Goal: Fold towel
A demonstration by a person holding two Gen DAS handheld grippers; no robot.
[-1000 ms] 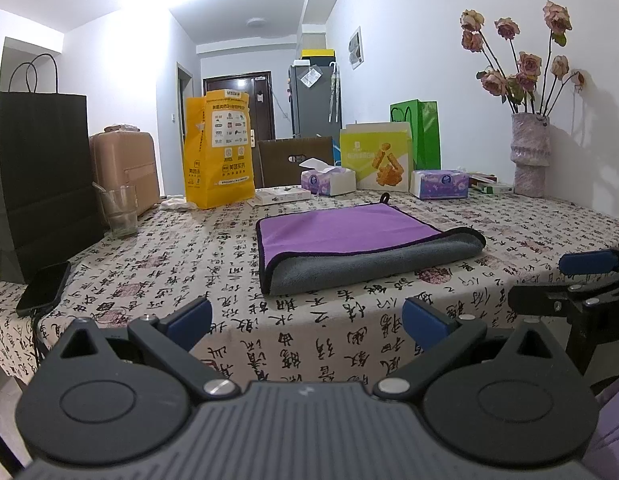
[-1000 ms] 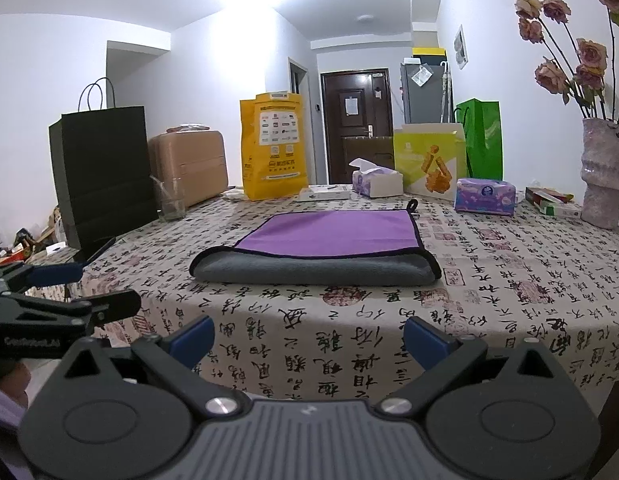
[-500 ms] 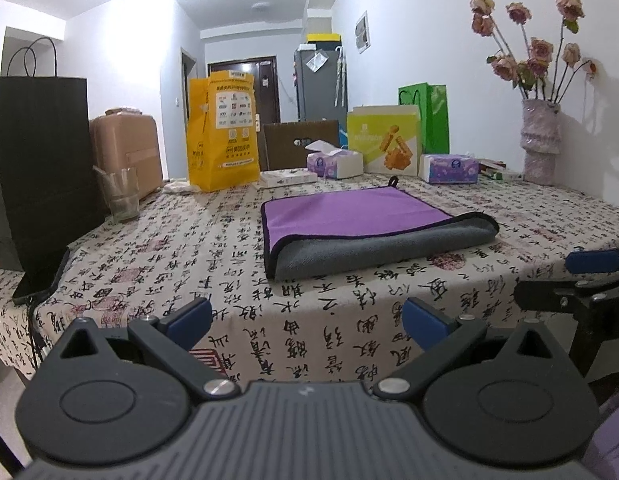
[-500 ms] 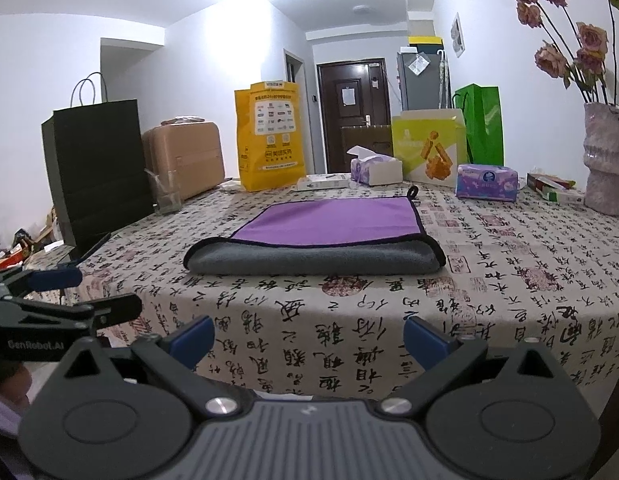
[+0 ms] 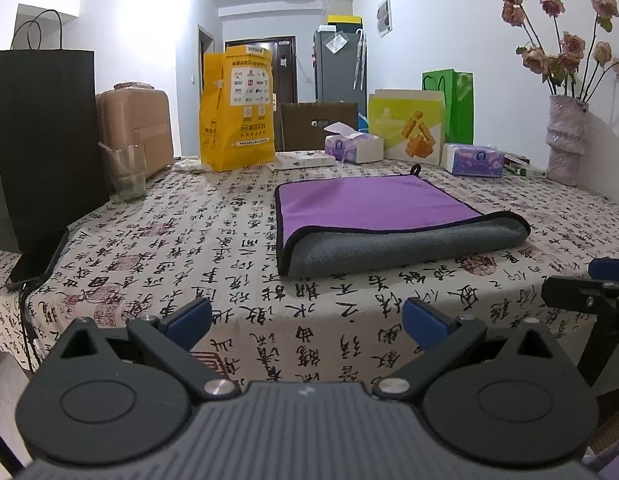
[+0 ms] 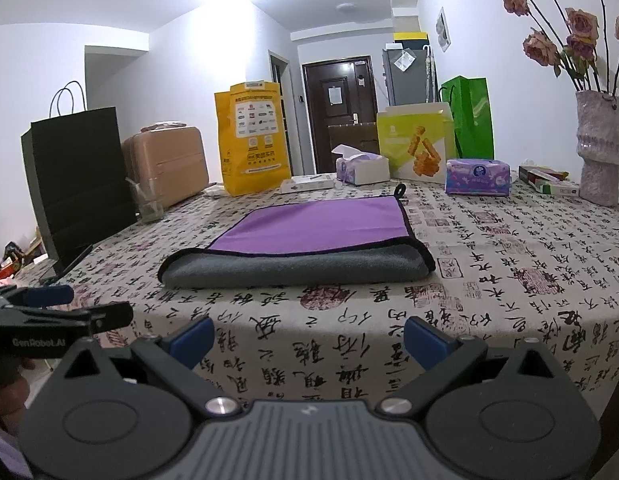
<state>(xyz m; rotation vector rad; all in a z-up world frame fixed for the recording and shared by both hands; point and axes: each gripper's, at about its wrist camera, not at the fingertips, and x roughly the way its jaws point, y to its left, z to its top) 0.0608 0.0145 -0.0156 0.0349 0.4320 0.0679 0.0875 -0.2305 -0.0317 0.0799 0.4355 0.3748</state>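
Observation:
A purple towel with a grey underside and black trim (image 5: pixel 381 216) lies folded on the patterned tablecloth (image 5: pixel 213 264), its rolled grey fold toward me. It also shows in the right wrist view (image 6: pixel 309 240). My left gripper (image 5: pixel 307 318) is open and empty, held in front of the table's near edge, well short of the towel. My right gripper (image 6: pixel 307 338) is open and empty, also off the near edge. Each gripper shows at the other view's side: the right one (image 5: pixel 597 292), the left one (image 6: pixel 49 312).
A black paper bag (image 5: pixel 41 136), a glass (image 5: pixel 123 176) and a dark phone (image 5: pixel 39 260) stand at the left. A yellow bag (image 5: pixel 237 108), tissue boxes (image 5: pixel 353 146), a snack box (image 5: pixel 407 126) and a flower vase (image 5: pixel 565 140) line the back and right.
Both grippers have risen a little, so the table and towel sit lower and are seen more from above. The towel has not moved. Both grippers stay open.

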